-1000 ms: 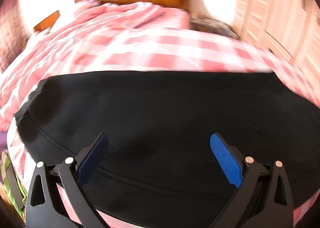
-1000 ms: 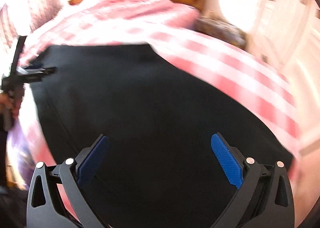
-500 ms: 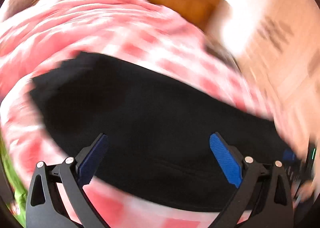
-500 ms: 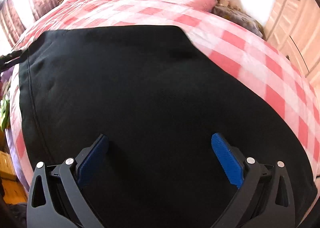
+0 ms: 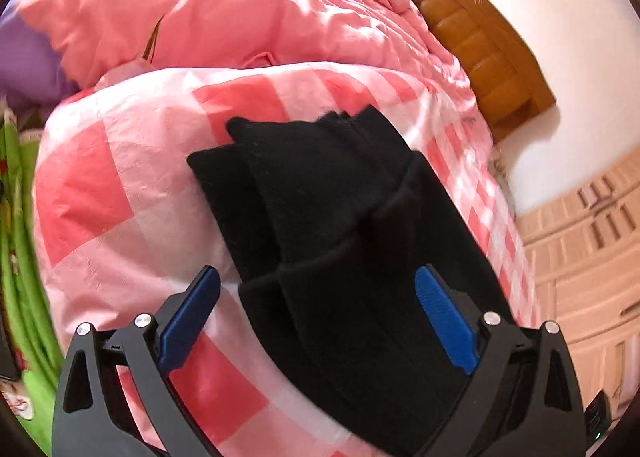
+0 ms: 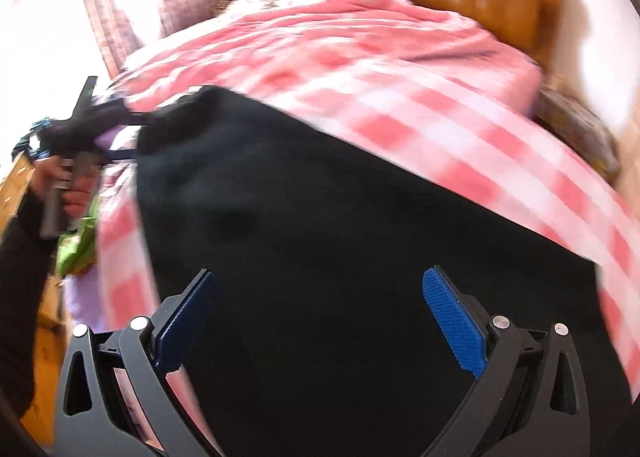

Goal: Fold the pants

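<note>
Black pants [image 5: 344,225] lie on a pink-and-white checked bed cover [image 5: 120,185]. In the left wrist view their layered end points away, with edges stacked unevenly. My left gripper [image 5: 316,317] is open and empty, low over that end of the pants. In the right wrist view the pants [image 6: 340,257] fill the middle as a wide black sheet. My right gripper [image 6: 320,321] is open and empty just above them. The left gripper also shows in the right wrist view [image 6: 132,137], held in a hand at the pants' far left corner.
A rumpled pink quilt [image 5: 240,5] lies at the head of the bed before a wooden headboard [image 5: 480,41]. Green cloth [image 5: 20,241] hangs at the left bed edge. Pale wardrobe doors [image 5: 592,249] stand to the right.
The left gripper has swung left along the pants to their layered end, and the view has turned toward the quilt. The right gripper has pulled back and turned slightly. Both stay open.
</note>
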`<state>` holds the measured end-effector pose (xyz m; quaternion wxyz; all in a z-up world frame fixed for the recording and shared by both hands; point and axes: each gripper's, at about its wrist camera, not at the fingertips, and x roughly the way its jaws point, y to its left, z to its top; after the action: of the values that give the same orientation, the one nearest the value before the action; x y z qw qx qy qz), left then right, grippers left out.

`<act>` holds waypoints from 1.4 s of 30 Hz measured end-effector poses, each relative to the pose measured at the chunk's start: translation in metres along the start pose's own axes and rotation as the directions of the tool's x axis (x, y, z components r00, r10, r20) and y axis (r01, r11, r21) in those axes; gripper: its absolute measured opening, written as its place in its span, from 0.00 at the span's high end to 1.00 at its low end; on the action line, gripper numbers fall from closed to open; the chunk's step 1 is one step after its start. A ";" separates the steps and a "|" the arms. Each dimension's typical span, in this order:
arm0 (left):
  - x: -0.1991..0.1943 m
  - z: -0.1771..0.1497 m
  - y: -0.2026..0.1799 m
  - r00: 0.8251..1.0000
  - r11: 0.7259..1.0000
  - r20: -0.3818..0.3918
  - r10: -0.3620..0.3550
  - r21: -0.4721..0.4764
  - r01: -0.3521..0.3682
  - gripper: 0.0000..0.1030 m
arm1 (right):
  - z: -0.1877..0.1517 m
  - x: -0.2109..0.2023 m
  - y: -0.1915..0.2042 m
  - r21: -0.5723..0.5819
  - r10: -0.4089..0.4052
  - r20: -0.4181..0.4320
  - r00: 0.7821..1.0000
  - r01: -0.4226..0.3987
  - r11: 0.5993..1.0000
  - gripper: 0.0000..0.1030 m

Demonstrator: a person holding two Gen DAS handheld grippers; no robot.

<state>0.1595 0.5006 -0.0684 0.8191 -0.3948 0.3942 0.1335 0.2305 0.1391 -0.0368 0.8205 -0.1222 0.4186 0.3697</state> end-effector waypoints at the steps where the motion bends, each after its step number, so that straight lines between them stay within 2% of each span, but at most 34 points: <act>1: 0.001 0.001 0.002 1.000 1.000 0.010 -0.011 -0.005 0.011 0.07 | 0.002 0.006 0.010 -0.019 0.011 0.003 1.000 -0.011 1.000 0.04; 2: 0.001 0.002 0.000 1.000 1.000 0.020 -0.011 0.005 0.011 0.15 | 0.003 0.012 0.017 -0.033 0.019 0.007 1.000 -0.018 0.999 0.04; 3: 0.001 0.005 0.000 1.000 1.000 0.021 -0.016 0.011 0.016 0.29 | 0.000 0.013 0.020 -0.038 0.023 0.007 1.000 -0.023 0.999 0.04; 5: 0.003 0.009 0.001 1.000 1.000 0.022 -0.019 -0.002 0.019 0.36 | -0.002 0.030 0.019 -0.023 0.033 -0.017 0.999 -0.034 0.999 0.04; 7: 0.005 0.011 0.003 0.999 0.999 0.024 -0.027 -0.016 0.027 0.37 | -0.013 0.040 0.019 0.008 0.042 -0.050 0.998 -0.041 0.999 0.04; 9: 0.008 0.013 0.009 0.999 0.998 0.024 -0.040 -0.043 0.041 0.34 | -0.012 0.034 0.020 -0.003 0.045 -0.021 0.999 -0.045 0.999 0.04; 11: 0.010 0.012 0.012 0.997 0.996 0.035 -0.067 -0.059 0.069 0.32 | -0.013 0.036 0.021 -0.005 0.040 -0.031 0.999 -0.040 0.999 0.04; 13: 0.008 0.010 0.009 0.998 0.998 0.046 -0.050 -0.044 0.052 0.37 | -0.013 0.036 0.022 -0.004 0.036 -0.025 0.999 -0.037 0.999 0.04; 14: 0.008 0.008 0.004 0.998 1.000 0.058 -0.013 -0.018 0.014 0.59 | -0.013 0.035 0.023 -0.007 0.032 -0.025 0.999 -0.033 0.999 0.04; 15: 0.006 0.007 0.002 0.998 1.000 0.065 -0.018 -0.005 0.018 0.69 | -0.013 0.036 0.023 -0.006 0.033 -0.025 0.999 -0.034 0.999 0.04; 17: -0.003 0.005 -0.007 0.993 0.999 0.111 -0.029 0.028 0.026 0.76 | -0.013 0.034 0.021 0.001 0.045 -0.020 0.999 -0.045 0.999 0.04; 20: -0.034 -0.007 -0.046 0.973 0.987 0.227 -0.052 0.159 0.016 0.77 | -0.014 0.033 0.011 0.061 0.109 0.017 0.994 -0.110 0.992 0.04; 21: -0.042 -0.012 -0.061 0.966 0.978 0.251 -0.065 0.208 0.012 0.77 | -0.015 0.028 0.004 0.090 0.134 0.045 0.990 -0.138 0.986 0.04; 23: -0.058 -0.024 -0.095 0.953 0.947 0.288 -0.093 0.323 -0.005 0.77 | -0.019 0.009 -0.018 0.182 0.186 0.161 0.969 -0.215 0.959 0.04; 25: -0.074 -0.050 -0.138 0.941 0.882 0.311 -0.137 0.471 -0.027 0.77 | -0.029 -0.017 -0.046 0.311 0.177 0.273 0.945 -0.261 0.914 0.04; 27: -0.082 -0.081 -0.175 0.935 0.807 0.310 -0.172 0.589 -0.047 0.77 | -0.045 -0.049 -0.075 0.412 0.131 0.370 0.919 -0.289 0.864 0.04; 28: -0.084 -0.100 -0.193 0.934 0.758 0.303 -0.191 0.650 -0.056 0.77 | -0.054 -0.067 -0.088 0.449 0.094 0.415 0.905 -0.294 0.844 0.04; 29: -0.084 -0.123 -0.211 0.934 0.700 0.294 -0.205 0.711 -0.070 0.77 | -0.060 -0.081 -0.097 0.473 0.059 0.440 0.896 -0.287 0.833 0.04; 30: -0.084 -0.145 -0.225 0.933 0.646 0.286 -0.218 0.759 -0.082 0.77 | -0.072 -0.104 -0.112 0.509 -0.011 0.466 0.884 -0.258 0.821 0.04; 31: -0.081 -0.165 -0.236 0.934 0.599 0.271 -0.231 0.796 -0.083 0.77 | -0.078 -0.117 -0.119 0.525 -0.049 0.474 0.879 -0.238 0.817 0.04; 32: -0.078 -0.190 -0.246 0.938 0.541 0.242 -0.247 0.838 -0.074 0.77 | -0.085 -0.131 -0.127 0.540 -0.089 0.480 0.873 -0.214 0.814 0.04; 34: -0.067 -0.230 -0.259 0.947 0.447 0.186 -0.264 0.893 -0.051 0.77 | -0.102 -0.161 -0.142 0.569 -0.173 0.475 0.863 -0.151 0.808 0.04; 35: -0.058 -0.261 -0.265 0.952 0.364 0.146 -0.267 0.930 -0.040 0.77 | -0.107 -0.169 -0.146 0.579 -0.198 0.472 0.859 -0.133 0.805 0.04; 36: -0.052 -0.282 -0.268 0.957 0.305 0.121 -0.263 0.952 -0.036 0.77 | -0.115 -0.178 -0.150 0.590 -0.226 0.469 0.853 -0.112 0.800 0.04; 37: -0.042 -0.304 -0.269 0.964 0.231 0.088 -0.251 0.973 -0.029 0.76 | -0.122 -0.184 -0.153 0.597 -0.243 0.469 0.849 -0.102 0.796 0.04; 38: -0.029 -0.333 -0.268 0.976 0.127 0.038 -0.214 0.992 -0.011 0.71 | -0.128 -0.187 -0.155 0.604 -0.252 0.464 0.849 -0.095 0.792 0.04; 39: -0.019 -0.347 -0.265 0.983 0.064 0.001 -0.184 0.998 0.011 0.66 | -0.134 -0.188 -0.156 0.612 -0.255 0.448 0.857 -0.086 0.786 0.04; 40: -0.015 -0.362 -0.261 0.985 0.004 0.003 -0.174 1.000 -0.002 0.61 | -0.137 -0.187 -0.157 0.615 -0.244 0.435 0.867 -0.088 0.784 0.04; 41: -0.017 -0.370 -0.258 0.982 -0.026 0.039 -0.183 0.999 -0.044 0.47 | -0.140 -0.186 -0.158 0.611 -0.222 0.425 0.878 -0.098 0.785 0.04; 42: -0.023 -0.373 -0.254 0.978 -0.044 0.059 -0.198 0.997 -0.069 0.24 | -0.142 -0.183 -0.156 0.602 -0.189 0.418 0.888 -0.115 0.790 0.04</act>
<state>0.0777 0.0562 -0.0547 0.8886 0.3138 0.2719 -0.1948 0.1877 -0.1350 0.0005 0.8973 0.2318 0.3076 0.2159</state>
